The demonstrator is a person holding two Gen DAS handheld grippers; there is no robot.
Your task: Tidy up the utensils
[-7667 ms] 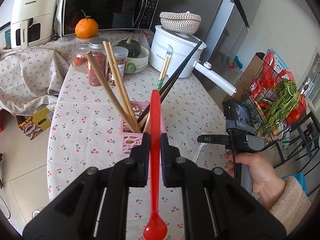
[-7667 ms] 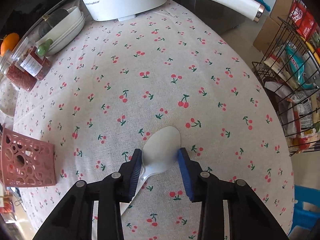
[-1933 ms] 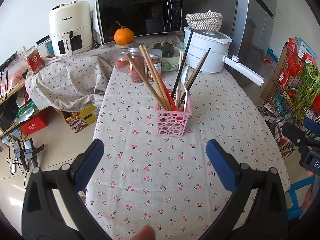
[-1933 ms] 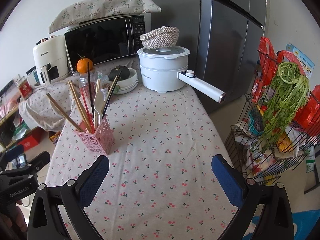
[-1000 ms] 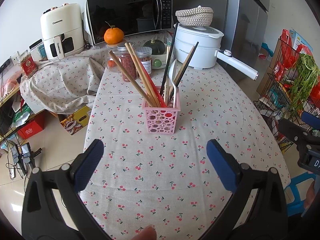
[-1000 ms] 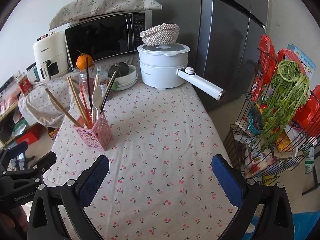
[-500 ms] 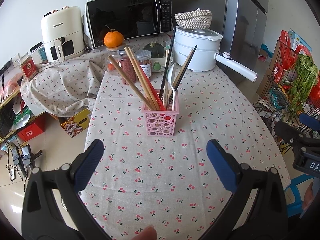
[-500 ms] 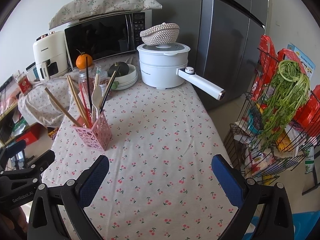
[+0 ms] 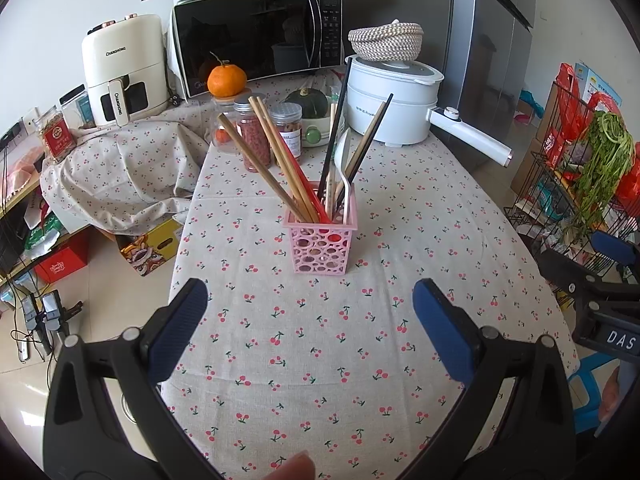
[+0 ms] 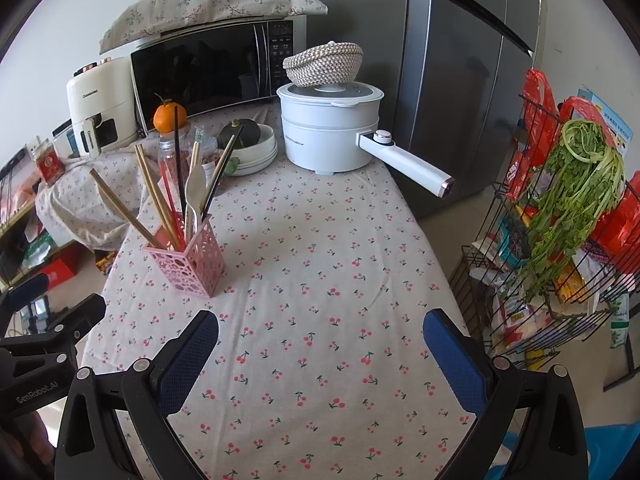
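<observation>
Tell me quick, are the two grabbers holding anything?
Left gripper: open, holding nothing.
Right gripper: open, holding nothing.

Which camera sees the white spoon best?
The left wrist view: the white spoon stands near centre in the pink holder, bowl up. The right wrist view shows the same spoon off to the left, among the chopsticks.

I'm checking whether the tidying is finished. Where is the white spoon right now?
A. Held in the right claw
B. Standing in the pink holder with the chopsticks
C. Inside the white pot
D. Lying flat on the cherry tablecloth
B: the white spoon stands bowl-up in the pink holder among the chopsticks, and both the left claw and the right claw are open and hold nothing.
</observation>
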